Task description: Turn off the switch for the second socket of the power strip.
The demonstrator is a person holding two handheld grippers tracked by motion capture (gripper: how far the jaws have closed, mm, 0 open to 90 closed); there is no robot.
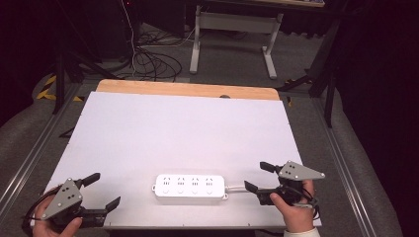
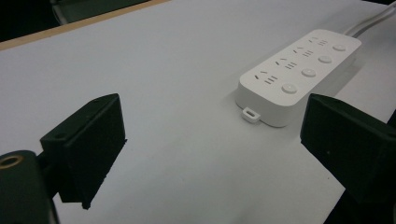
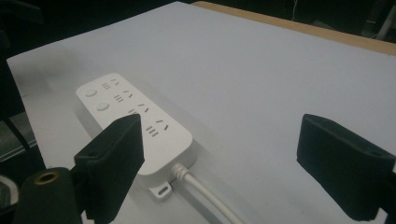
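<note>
A white power strip with several sockets and round buttons lies flat near the front edge of the white table cover, its white cable running off to the right. My left gripper is at the front left corner, open and empty, pointing toward the strip's left end. In the left gripper view its jaws stand wide apart over bare cover. My right gripper is open just right of the strip, around the cable's line. In the right gripper view the strip and cable lie ahead of the gripper.
A strip of wooden tabletop shows along the far edge. Beyond it on the floor are coiled black cables and the white legs of another desk. Metal rails run along both sides of the table.
</note>
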